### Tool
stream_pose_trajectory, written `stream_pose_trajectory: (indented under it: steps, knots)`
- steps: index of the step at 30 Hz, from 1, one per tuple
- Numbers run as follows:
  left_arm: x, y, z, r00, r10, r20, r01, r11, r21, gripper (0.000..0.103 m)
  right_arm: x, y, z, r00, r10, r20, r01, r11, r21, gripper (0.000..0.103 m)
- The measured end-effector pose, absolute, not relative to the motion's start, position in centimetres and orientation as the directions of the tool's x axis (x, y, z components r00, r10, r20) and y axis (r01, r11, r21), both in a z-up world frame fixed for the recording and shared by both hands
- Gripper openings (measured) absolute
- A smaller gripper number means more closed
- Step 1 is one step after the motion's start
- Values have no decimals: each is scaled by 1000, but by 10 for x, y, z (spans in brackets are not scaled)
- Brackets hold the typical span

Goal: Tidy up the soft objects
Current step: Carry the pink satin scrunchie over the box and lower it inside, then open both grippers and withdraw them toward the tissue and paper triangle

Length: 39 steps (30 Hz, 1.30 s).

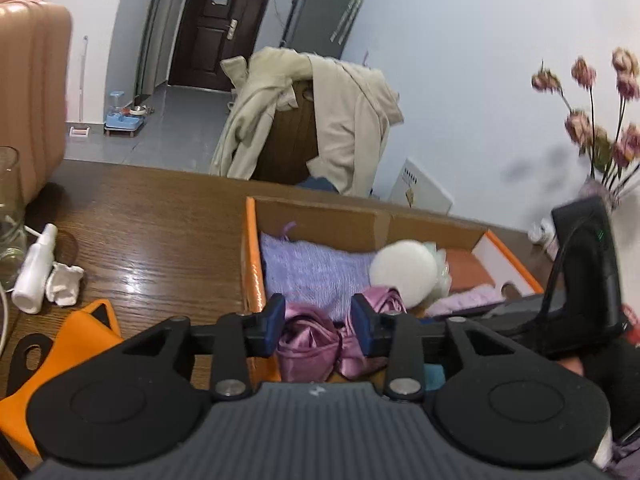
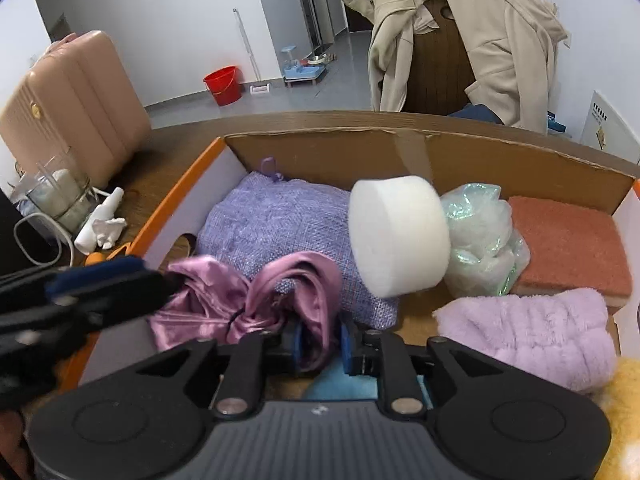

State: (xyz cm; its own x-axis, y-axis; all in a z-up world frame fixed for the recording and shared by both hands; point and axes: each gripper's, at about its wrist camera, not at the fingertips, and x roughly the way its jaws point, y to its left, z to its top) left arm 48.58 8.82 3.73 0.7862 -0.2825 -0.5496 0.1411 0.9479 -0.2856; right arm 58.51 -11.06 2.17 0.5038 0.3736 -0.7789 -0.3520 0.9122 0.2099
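- The left hand-held gripper (image 1: 318,326) hung over the near left corner of the open cardboard box with orange edges (image 1: 250,248), jaws parted, the crumpled shiny mauve satin cloth (image 1: 308,340) lying between the blue pads without being pinched. It read as a release, the cloth left to settle inside the box.
- The right hand-held gripper (image 2: 320,346) sat just beside it at the near wall, its jaws only narrowly apart, with a fold of the same satin cloth (image 2: 240,300) running down between the pads. Whether the pads pressed on it could not be told.
- Both tools on one cloth made sense: satin is slippery and floppy, so two holds would have kept it bunched.
- The box stood on the dark wooden table (image 1: 160,220), already well stocked. A folded lilac woven cloth (image 2: 276,228) lined the back left.
- A white round foam sponge (image 2: 400,236) leaned tilted on that lilac cloth, resting against a crinkled pale green mesh puff (image 2: 480,240).
- A flat salmon-pink sponge pad (image 2: 568,248) filled the back right, a fluffy lilac towel (image 2: 532,332) in front of it.
- Soft things were packed side by side, probably so that none got buried.
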Motion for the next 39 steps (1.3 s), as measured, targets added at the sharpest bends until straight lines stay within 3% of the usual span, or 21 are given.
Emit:
stream_pose_trajectory:
  steps: [7, 15, 20, 23, 27, 32, 39]
  knots:
    - [458, 84, 76, 825, -248, -507, 138, 960, -245, 45, 567, -123, 52, 553, 354, -755, -354, 919, 172, 43]
    - [379, 72, 140, 881, -233, -413, 177, 970, -168, 61, 492, -175, 142, 701, 356, -618, -360, 925, 124, 56]
    - [330, 60, 165, 901, -220, -374, 186, 974, -126, 79, 426, -208, 188, 771, 375, -516, -379, 920, 103, 63]
    - [298, 48, 167, 917, -182, -355, 164, 983, -79, 85, 385, -227, 202, 800, 389, -456, -396, 914, 86, 69]
    - [254, 26, 163, 941, -142, -307, 141, 990, -24, 97, 333, -251, 203, 829, 410, -379, -414, 907, 76, 76]
    - [197, 1, 149, 962, -136, -236, 136, 991, -15, 103, 272, -268, 182, 845, 447, -295, -457, 889, 38, 81]
    - [148, -7, 92, 944, -132, -303, 94, 986, -138, 103, 211, -284, 126, 855, 442, -272, -456, 890, 15, 87]
